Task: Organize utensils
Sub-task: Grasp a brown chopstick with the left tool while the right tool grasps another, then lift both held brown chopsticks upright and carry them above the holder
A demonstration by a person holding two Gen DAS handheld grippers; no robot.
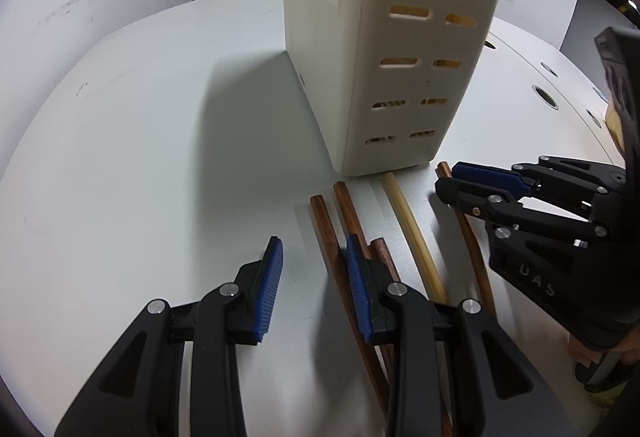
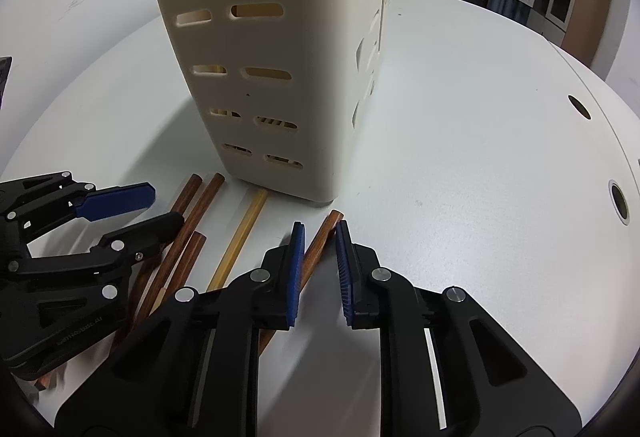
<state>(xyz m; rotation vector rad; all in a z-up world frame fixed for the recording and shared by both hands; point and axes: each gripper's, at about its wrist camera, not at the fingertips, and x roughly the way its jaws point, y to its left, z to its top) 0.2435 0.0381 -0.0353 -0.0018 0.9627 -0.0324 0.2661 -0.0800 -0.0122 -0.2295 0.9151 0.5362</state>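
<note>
White bench (image 2: 460, 125) fills both views, round holes along its right edge, and dark cabinets sit behind it. A cream slotted utensil holder (image 1: 384, 49) stands upright mid-bench. Just in front of its base lie the chopsticks: 4 brown chopsticks (image 1: 352, 213) and 1 pale yellow chopstick (image 1: 412, 233), side by side, tips toward the holder. The left hand-held gripper (image 1: 316, 281) hangs spread over the leftmost brown ones, nothing pinched. The right hand-held gripper (image 2: 320, 269) straddles the rightmost brown chopstick (image 2: 320, 241); whether its pads press it, I cannot tell.
</note>
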